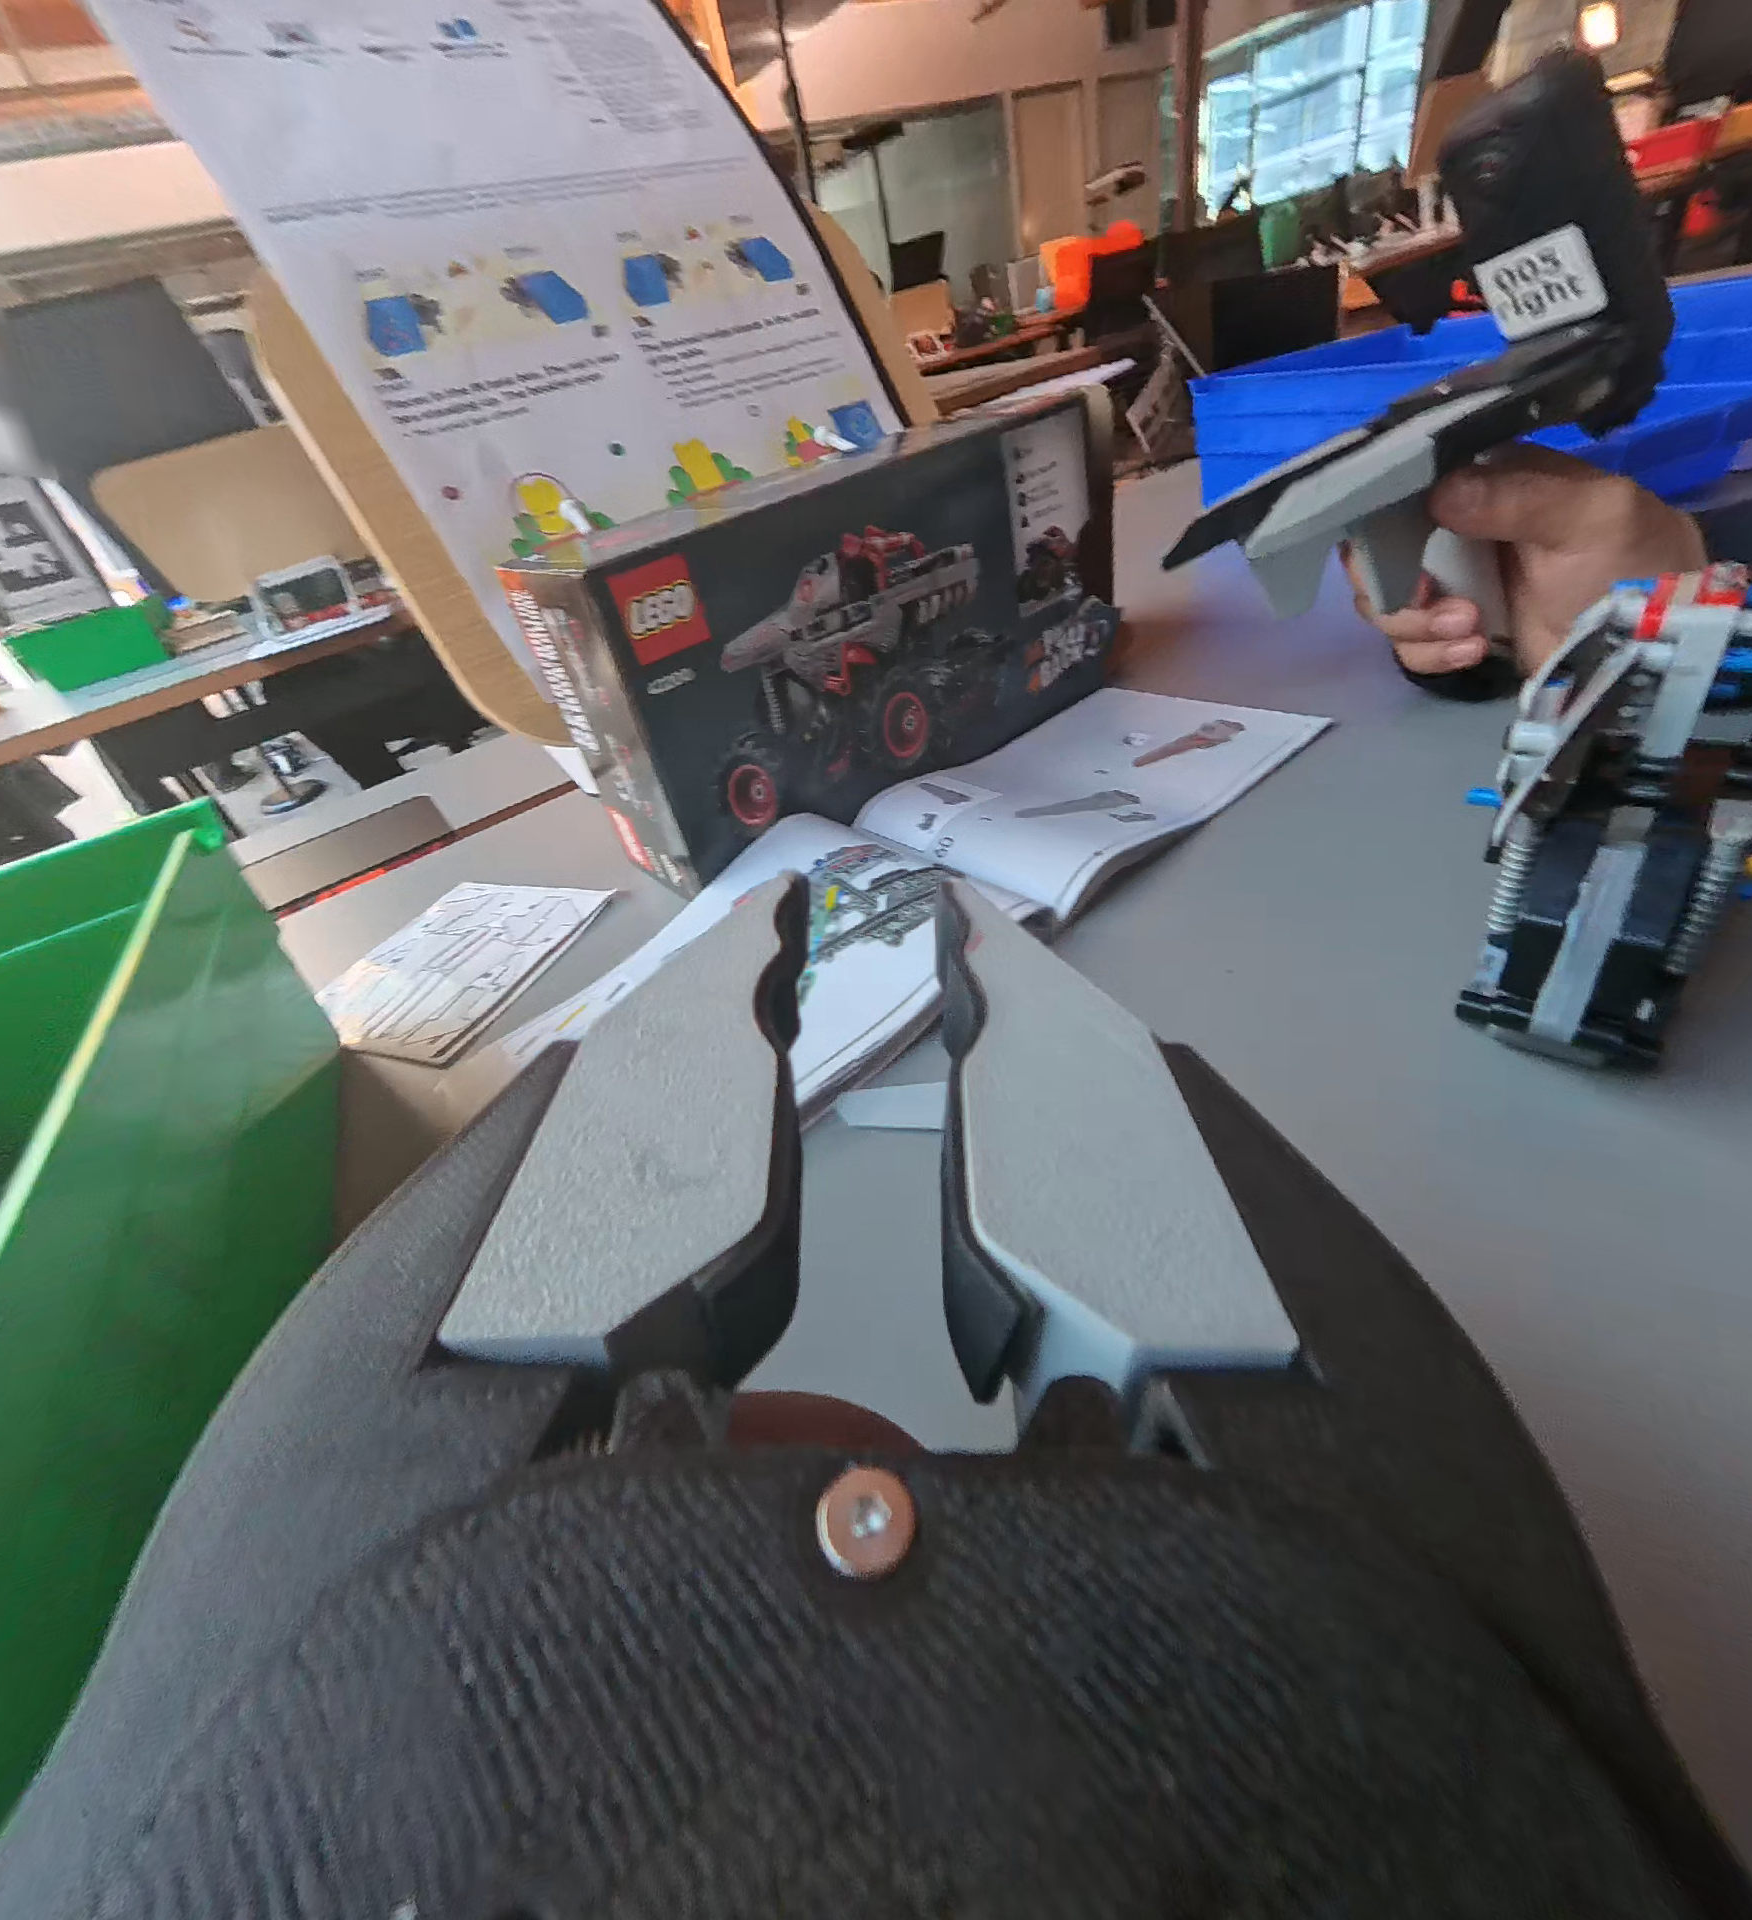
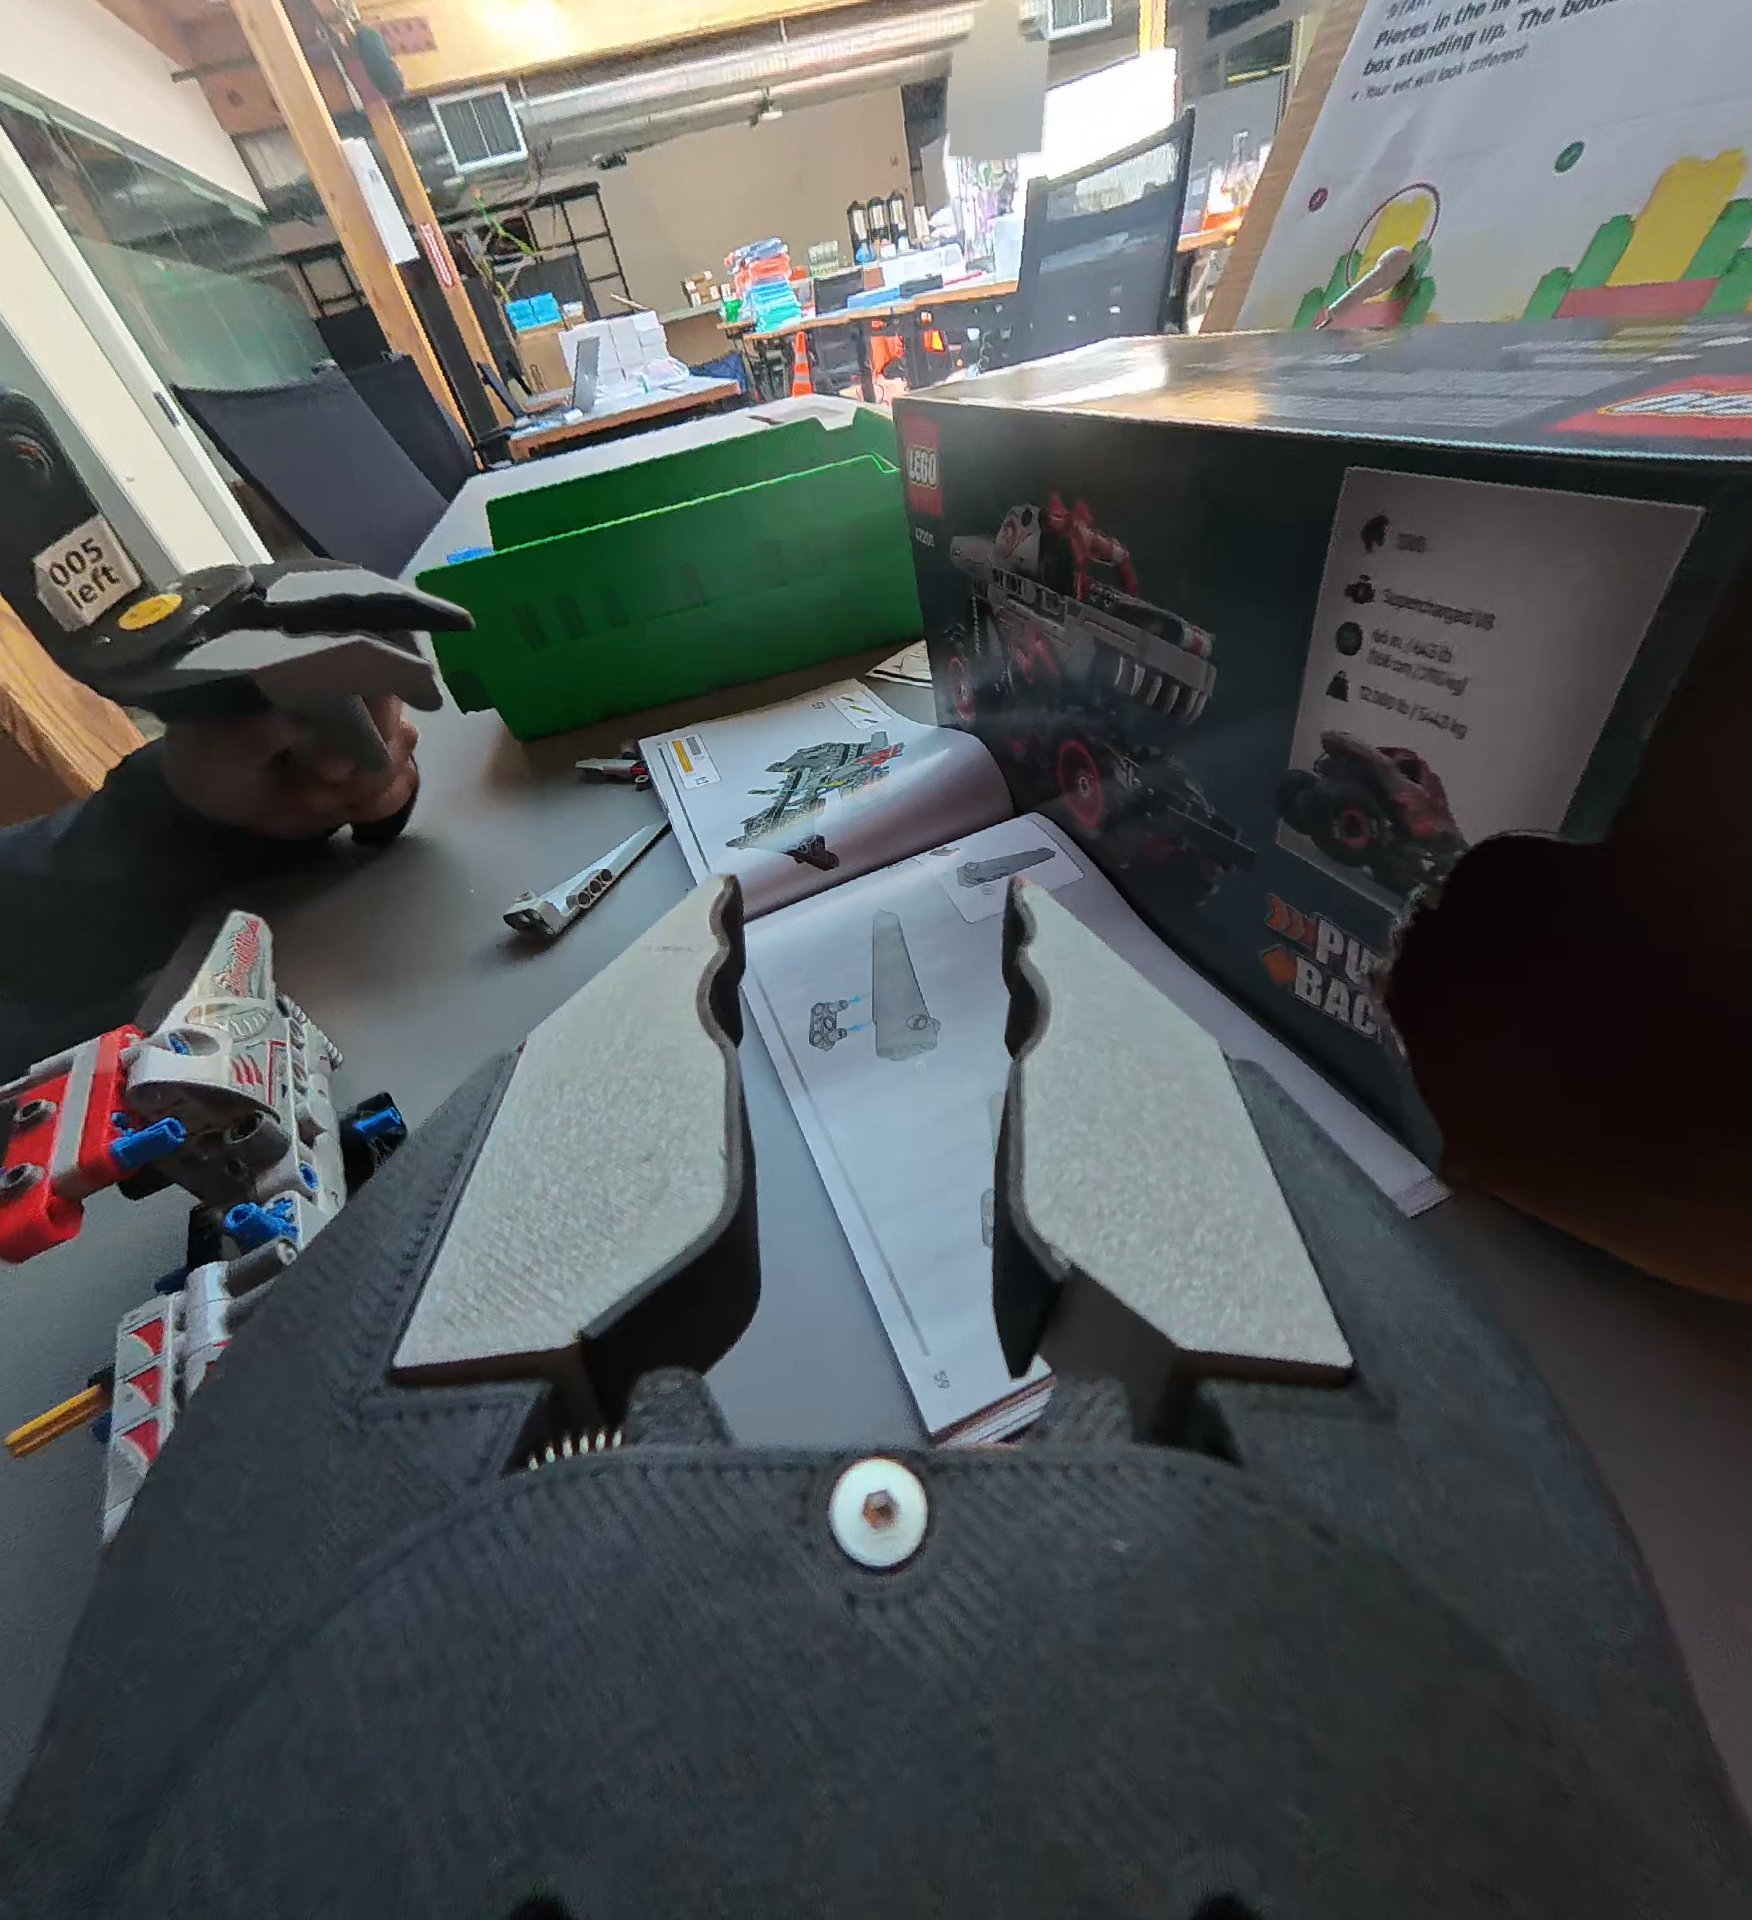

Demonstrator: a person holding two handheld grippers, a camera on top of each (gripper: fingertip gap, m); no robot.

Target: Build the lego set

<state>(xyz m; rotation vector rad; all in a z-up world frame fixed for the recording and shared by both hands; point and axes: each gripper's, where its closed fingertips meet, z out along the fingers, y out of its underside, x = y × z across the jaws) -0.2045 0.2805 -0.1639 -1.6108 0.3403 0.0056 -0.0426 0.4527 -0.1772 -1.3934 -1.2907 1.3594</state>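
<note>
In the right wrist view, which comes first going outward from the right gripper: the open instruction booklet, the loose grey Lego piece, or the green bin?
From the right gripper, nearest first:
1. Open instruction booklet, on the table directly under and between its fingers.
2. Loose grey Lego piece, ahead and to the left on the table.
3. Green bin, farther back on the left, beside the box.

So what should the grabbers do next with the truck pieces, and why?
Probably the left gripper should reach down for the long grey pointed panel piece lying loose on the dark table. The open instruction booklet shows a piece of that shape, both grippers are open and empty, and the half-built grey, red and blue truck stands untouched.
</note>
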